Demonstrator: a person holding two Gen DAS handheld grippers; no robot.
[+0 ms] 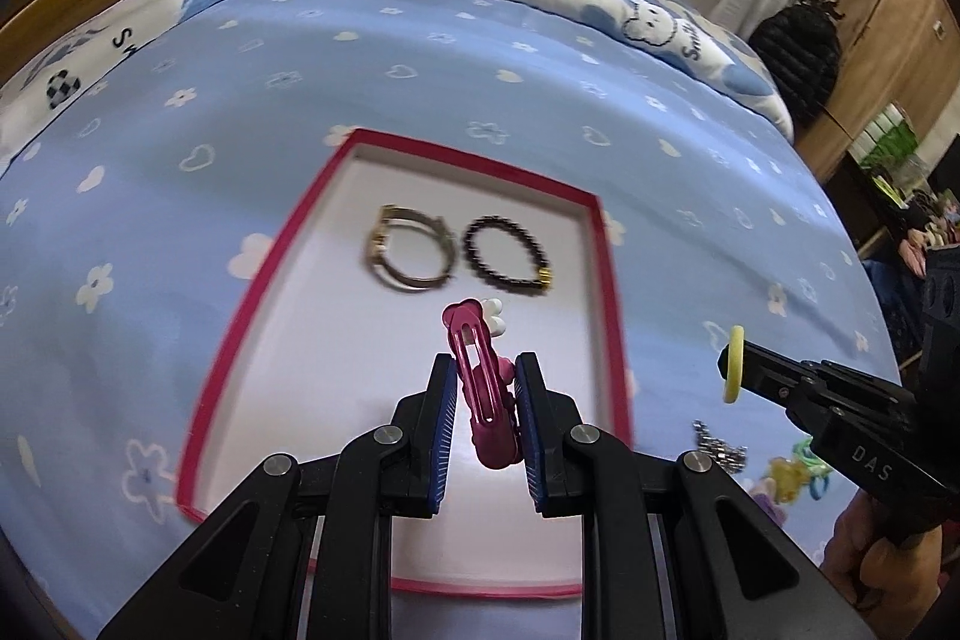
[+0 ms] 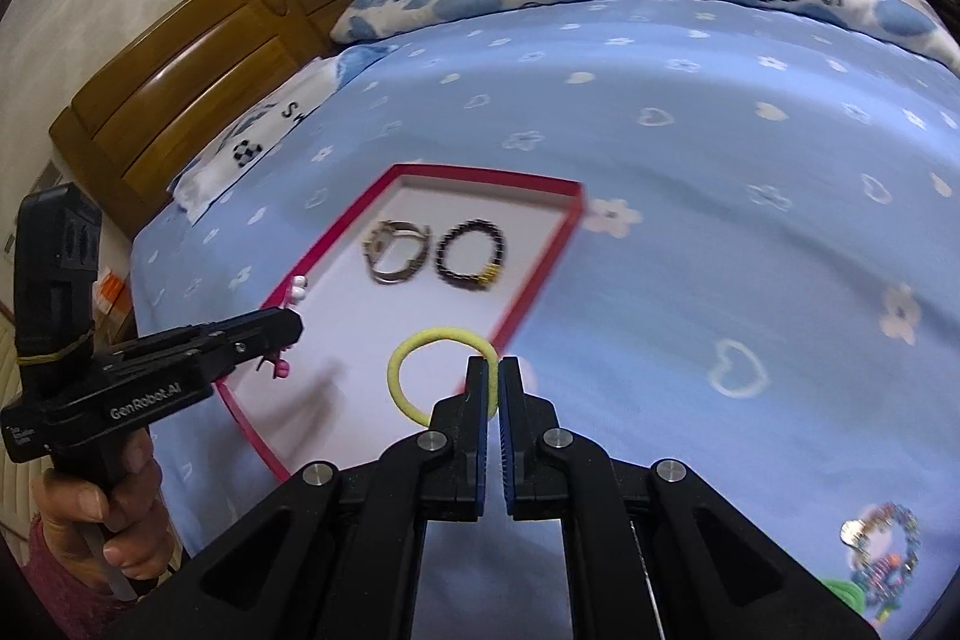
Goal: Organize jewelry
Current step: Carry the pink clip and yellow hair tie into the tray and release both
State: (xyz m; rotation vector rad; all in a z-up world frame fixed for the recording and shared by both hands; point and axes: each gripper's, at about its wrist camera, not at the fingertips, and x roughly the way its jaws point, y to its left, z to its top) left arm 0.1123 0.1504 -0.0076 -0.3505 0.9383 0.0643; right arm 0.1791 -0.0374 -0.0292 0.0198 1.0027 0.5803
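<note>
Blue bedsheet (image 1: pixel 420 58), flower-printed: ground for all items.

Tray (image 1: pixel 606 280), pink-rimmed with a white floor, flat on the sheet. Holds a metal bangle (image 1: pixel 411 250) and a dark bead bracelet (image 1: pixel 510 253), side by side, apparently not touching.

Left gripper (image 1: pixel 485 400): jaws partly closed, clenched on a pink hair clip (image 1: pixel 480 388) with a white flower end; clip held upright over the tray's near half, clear of the floor.

Right gripper (image 2: pixel 499 388): jaws nearly together, pinching a yellow hair tie (image 2: pixel 420 370) by its rim; loop hangs above the tray's near right edge.

Loose pile of trinkets (image 2: pixel 882 556) on the sheet, well apart from the tray, not yet sorted.

Step judged: carrying two pieces to the tray. Next move calls for lowering each beside the bracelets and releasing without overlap.
</note>
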